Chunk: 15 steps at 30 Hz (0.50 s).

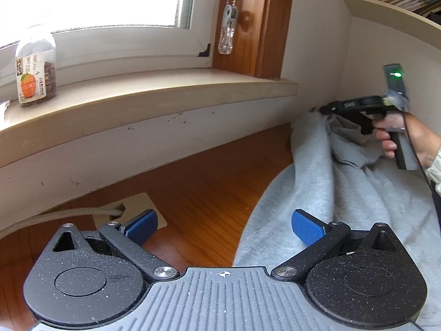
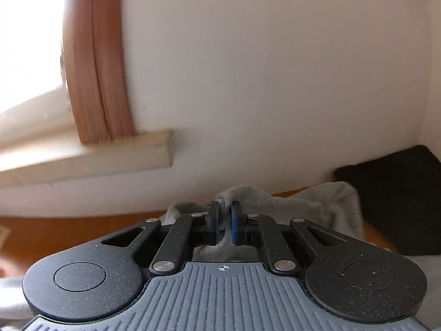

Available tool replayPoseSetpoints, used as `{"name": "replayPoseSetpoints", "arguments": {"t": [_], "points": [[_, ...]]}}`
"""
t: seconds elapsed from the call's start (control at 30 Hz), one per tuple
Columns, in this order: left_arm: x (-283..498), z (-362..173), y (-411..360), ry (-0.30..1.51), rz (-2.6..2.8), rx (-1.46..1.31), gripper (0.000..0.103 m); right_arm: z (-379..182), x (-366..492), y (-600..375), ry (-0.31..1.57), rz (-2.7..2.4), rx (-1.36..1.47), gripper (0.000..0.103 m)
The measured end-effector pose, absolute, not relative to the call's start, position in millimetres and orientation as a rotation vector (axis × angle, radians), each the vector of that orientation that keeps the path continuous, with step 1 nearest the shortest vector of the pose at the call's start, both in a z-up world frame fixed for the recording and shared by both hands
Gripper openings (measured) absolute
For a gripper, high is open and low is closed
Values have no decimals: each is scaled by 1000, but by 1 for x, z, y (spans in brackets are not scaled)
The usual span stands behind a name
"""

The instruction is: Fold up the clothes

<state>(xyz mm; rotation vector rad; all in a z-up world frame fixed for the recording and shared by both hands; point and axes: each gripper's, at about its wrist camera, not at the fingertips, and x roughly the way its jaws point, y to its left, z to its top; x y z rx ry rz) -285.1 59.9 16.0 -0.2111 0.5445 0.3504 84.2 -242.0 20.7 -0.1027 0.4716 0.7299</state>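
A light grey garment [image 1: 325, 193] lies on the wooden table [image 1: 193, 187] at the right in the left wrist view. My left gripper [image 1: 224, 227] is open and empty, its blue pads straddling the garment's left edge low over the table. My right gripper [image 1: 325, 109] shows at the far right, held in a hand, lifting a bunched part of the garment near the wall. In the right wrist view my right gripper [image 2: 225, 215] is shut on a fold of the grey garment [image 2: 325, 204], raised above the table.
A windowsill [image 1: 137, 96] with a jar [image 1: 35, 66] runs along the wall behind the table. A cable and a floor socket plate [image 1: 132, 209] lie at the left. A bookshelf [image 1: 394, 5] hangs at the upper right. A black item [image 2: 397, 193] lies beyond the garment.
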Motion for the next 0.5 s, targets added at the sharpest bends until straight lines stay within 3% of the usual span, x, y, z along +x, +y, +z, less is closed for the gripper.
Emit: {"name": "replayPoseSetpoints", "arguments": {"t": [0.33, 0.5], "points": [[-301, 12, 43, 605, 250, -222, 102, 39, 80, -274, 355, 701, -49, 9], [-299, 5, 39, 636, 231, -220, 90, 37, 78, -282, 347, 708, -53, 9]]}}
